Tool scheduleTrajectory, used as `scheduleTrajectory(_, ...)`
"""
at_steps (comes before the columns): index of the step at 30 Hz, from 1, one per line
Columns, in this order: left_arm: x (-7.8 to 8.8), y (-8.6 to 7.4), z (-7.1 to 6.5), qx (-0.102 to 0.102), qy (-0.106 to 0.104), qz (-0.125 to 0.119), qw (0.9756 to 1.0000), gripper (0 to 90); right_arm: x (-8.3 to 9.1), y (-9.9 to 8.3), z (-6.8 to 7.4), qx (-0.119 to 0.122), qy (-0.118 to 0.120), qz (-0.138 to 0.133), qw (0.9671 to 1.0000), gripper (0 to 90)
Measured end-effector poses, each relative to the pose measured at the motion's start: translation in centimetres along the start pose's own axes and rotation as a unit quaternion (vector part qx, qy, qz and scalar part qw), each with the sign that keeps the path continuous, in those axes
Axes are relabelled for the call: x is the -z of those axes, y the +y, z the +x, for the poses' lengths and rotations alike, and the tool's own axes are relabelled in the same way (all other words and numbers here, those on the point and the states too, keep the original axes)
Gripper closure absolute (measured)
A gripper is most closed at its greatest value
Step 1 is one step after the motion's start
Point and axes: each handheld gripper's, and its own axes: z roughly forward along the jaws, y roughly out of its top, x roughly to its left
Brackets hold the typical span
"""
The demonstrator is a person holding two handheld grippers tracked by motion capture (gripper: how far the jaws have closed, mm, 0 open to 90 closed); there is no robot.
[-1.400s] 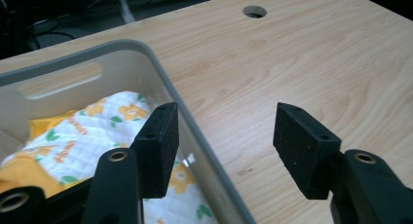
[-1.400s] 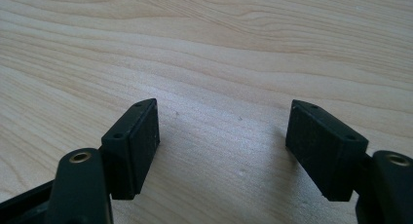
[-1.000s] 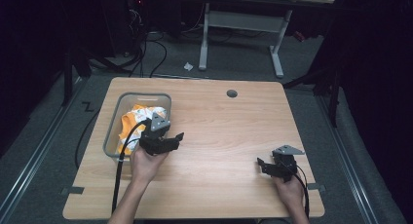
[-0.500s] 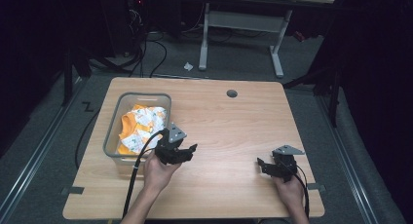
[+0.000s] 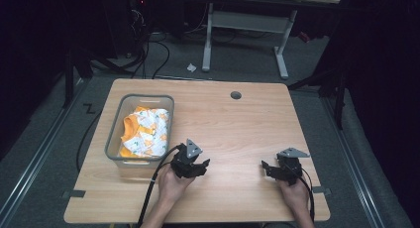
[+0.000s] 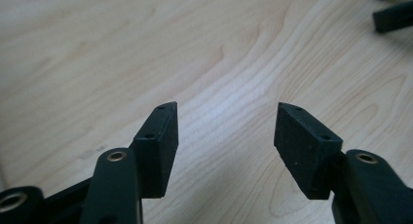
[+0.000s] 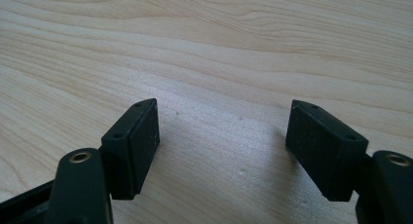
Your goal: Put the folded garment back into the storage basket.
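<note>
In the bin (image 5: 113, 144), orange cloth (image 5: 143, 132) crumpled, folds hidden

Parted fingers (image 6: 157, 141) hang over bare table (image 6: 97, 53).

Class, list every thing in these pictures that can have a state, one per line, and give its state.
Left tongs: open, nothing between the jaws, over bare tabletop.
Right tongs: open, empty, held low over the wood.
Grey plastic bin: upright, on the table's left side, holding cloth.
Orange and white printed cloth: crumpled, lying inside the bin.
Wooden table: bare apart from the bin; round cable hole open near the far edge.
</note>
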Motion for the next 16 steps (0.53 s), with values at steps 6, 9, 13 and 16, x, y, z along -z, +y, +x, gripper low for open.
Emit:
scheduleTrajectory(6,-1.7,-1.2,-0.1,0.008,0.005,0.013,0.9999,41.6,0.0,0.0,0.0,0.0,0.0,0.0,1.0,28.4)
scheduleTrajectory(9,-2.2,-2.0,-0.1,0.01,0.017,-0.002,0.9998,37.9,0.0,0.0,0.0,0.0,0.0,0.0,1.0,28.4)
scheduleTrajectory(13,-2.2,-2.0,-0.1,0.014,0.023,0.0,0.9996,35.4,0.0,0.0,0.0,0.0,0.0,0.0,1.0,28.4)
scheduleTrajectory(16,-2.2,-2.1,-0.1,0.017,0.024,0.001,0.9996,33.0,0.0,0.0,0.0,0.0,0.0,0.0,1.0,28.4)
